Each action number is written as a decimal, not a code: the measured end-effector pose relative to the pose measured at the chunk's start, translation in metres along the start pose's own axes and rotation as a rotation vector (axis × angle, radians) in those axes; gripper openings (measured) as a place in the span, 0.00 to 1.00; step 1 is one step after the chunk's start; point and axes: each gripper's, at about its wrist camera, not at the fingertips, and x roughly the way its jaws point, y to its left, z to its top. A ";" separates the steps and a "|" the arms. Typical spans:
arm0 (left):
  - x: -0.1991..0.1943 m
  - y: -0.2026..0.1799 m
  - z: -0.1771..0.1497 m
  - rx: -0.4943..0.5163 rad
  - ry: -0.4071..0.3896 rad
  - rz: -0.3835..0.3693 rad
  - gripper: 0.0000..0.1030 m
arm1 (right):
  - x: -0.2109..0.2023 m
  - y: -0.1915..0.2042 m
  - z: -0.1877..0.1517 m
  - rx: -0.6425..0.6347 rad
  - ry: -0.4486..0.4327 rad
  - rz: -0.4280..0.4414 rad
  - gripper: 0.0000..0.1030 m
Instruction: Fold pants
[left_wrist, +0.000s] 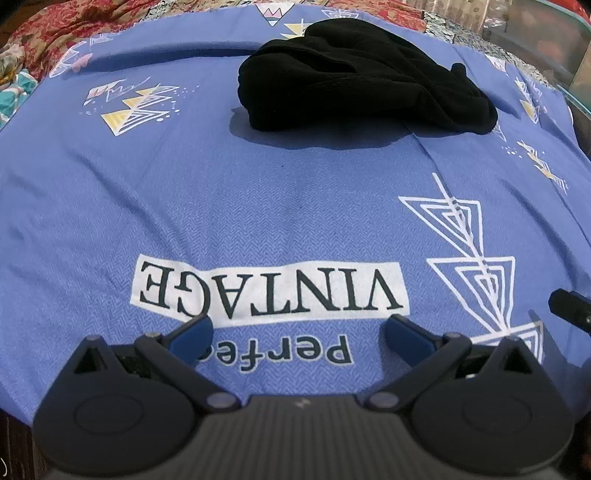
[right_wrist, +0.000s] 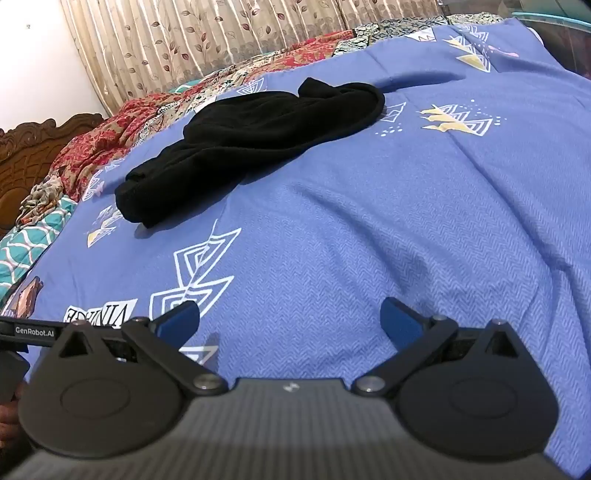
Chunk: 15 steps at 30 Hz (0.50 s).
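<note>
A pair of black pants (left_wrist: 354, 77) lies bunched in a heap on the blue printed bedsheet (left_wrist: 258, 206), toward the far side. It also shows in the right wrist view (right_wrist: 243, 144), stretched from lower left to upper right. My left gripper (left_wrist: 299, 338) is open and empty, hovering low over the sheet above the "VINTAGE" print, well short of the pants. My right gripper (right_wrist: 290, 321) is open and empty, over the bare sheet (right_wrist: 369, 240), also well short of the pants.
A red floral quilt (right_wrist: 110, 133) and a teal patterned cloth (right_wrist: 22, 243) lie along the bed's far left. A carved wooden headboard (right_wrist: 33, 147) and leaf-print curtains (right_wrist: 221, 33) stand behind. Part of the other gripper shows at the right edge (left_wrist: 570, 306).
</note>
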 end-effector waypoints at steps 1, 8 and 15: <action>0.000 0.000 0.000 0.000 -0.003 0.000 1.00 | 0.000 0.000 0.000 0.000 0.000 0.000 1.00; -0.002 -0.002 -0.006 0.000 -0.023 -0.001 1.00 | 0.000 0.000 0.000 -0.001 -0.001 0.001 1.00; -0.002 -0.004 -0.005 0.008 -0.029 0.003 1.00 | 0.000 0.000 0.000 -0.001 -0.001 0.001 1.00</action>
